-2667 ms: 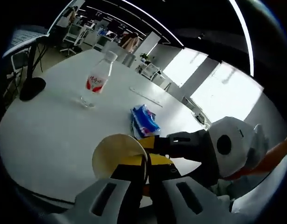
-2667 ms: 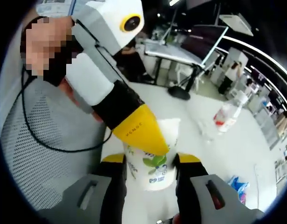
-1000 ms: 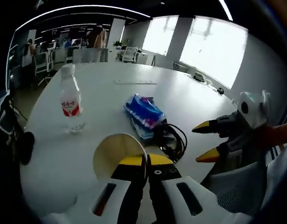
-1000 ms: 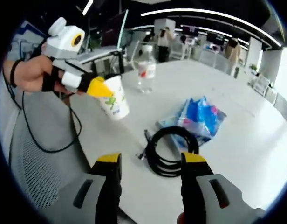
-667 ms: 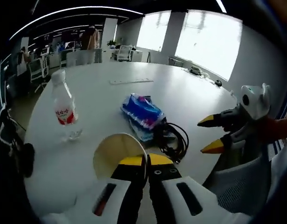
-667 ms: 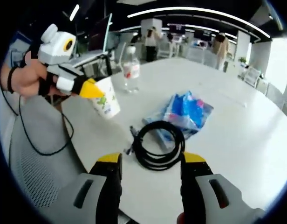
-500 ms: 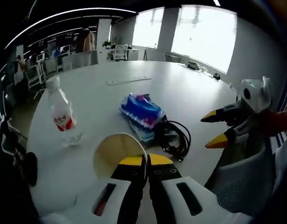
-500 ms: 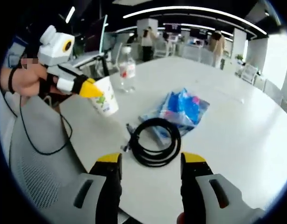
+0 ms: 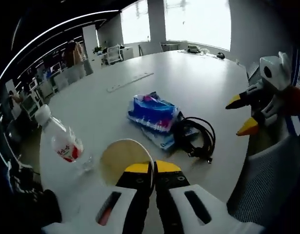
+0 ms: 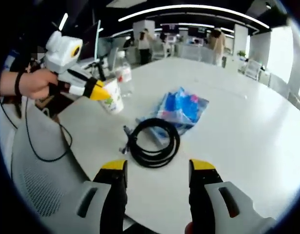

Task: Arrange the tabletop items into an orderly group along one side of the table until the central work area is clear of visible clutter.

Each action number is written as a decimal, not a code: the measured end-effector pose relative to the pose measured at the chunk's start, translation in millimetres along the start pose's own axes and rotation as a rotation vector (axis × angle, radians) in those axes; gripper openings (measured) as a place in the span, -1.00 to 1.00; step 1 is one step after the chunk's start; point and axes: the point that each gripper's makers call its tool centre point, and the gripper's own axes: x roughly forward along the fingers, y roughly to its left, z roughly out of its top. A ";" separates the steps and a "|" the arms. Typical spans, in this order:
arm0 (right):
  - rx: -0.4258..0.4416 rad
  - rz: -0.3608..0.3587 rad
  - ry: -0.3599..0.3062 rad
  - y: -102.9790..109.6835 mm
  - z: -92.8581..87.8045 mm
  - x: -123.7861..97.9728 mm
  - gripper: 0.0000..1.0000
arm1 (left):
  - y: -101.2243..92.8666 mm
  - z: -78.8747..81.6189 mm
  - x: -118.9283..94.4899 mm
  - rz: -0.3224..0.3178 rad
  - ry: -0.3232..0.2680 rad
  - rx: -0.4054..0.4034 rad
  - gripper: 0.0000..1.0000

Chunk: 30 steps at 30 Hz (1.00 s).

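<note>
**Now: cup gripped in left tongs, right tongs spread above the cable**

Nearest in the left gripper view, the left tongs [image 9: 153,168] have their yellow-tipped jaws pressed together on the rim of the paper cup [image 9: 124,161]; the cup's open mouth faces the camera. In the right gripper view the same left tongs [image 10: 97,91] enter at 10 o'clock, carried by a hand [image 10: 35,83], with the paper cup [image 10: 112,97] tilted and raised off the white table [image 10: 247,141].

Right tongs [image 10: 159,168] in their own view: jaws wide apart, nothing between them, near table edge below. In the left gripper view the right tongs [image 9: 242,115] show at 3 o'clock, both yellow tips separated, off the table's edge.

Next out, the coiled black cable [image 10: 153,141] lies flat on the table, at 12 o'clock from the right tongs. Its far side overlaps the blue packet [image 10: 181,110]. In the left gripper view the coiled black cable [image 9: 196,136] sits at 1 o'clock from the cup, touching the blue packet [image 9: 154,113] on its left.

Water bottle [image 9: 62,140], red label, white cap: stands on the table at 9 o'clock from the cup, just beside it. In the right gripper view the water bottle [image 10: 124,72] is just behind the cup.

Farther, a long pale strip [image 9: 130,81] lies on the table beyond the packet. Mesh chair [image 10: 38,180] at 8 o'clock. Office desks and standing people in the far background.
</note>
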 end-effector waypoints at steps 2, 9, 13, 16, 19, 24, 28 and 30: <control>0.012 -0.004 0.006 -1.7 -3.2 -0.8 -0.02 | 4.8 -1.4 4.2 0.010 0.018 0.022 -1.00; 0.038 -0.014 0.011 -6.0 -9.7 -4.8 -0.02 | 13.9 -1.6 17.2 0.020 0.055 0.086 -1.00; 0.052 -0.022 0.010 -10.0 -12.5 -6.5 -0.02 | 19.5 0.1 23.7 0.019 0.063 0.073 -1.00; 0.074 -0.025 0.006 -13.2 -13.8 -7.1 -0.03 | 24.4 -2.1 29.1 0.022 0.077 0.074 -1.00; 0.078 -0.029 0.005 -15.6 -13.7 -7.5 -0.03 | 30.2 0.2 31.8 0.030 0.082 0.088 -1.00; 0.096 -0.031 0.007 -19.5 -16.1 -7.0 -0.03 | 42.5 6.8 39.0 0.045 0.093 0.106 -1.00; 0.099 -0.032 0.006 -20.7 -16.1 -7.8 -0.04 | 51.1 11.2 44.2 0.054 0.091 0.076 -1.00; 0.102 -0.033 0.008 -21.4 -16.7 -8.4 -0.04 | 55.5 12.9 48.1 0.061 0.094 0.076 -1.00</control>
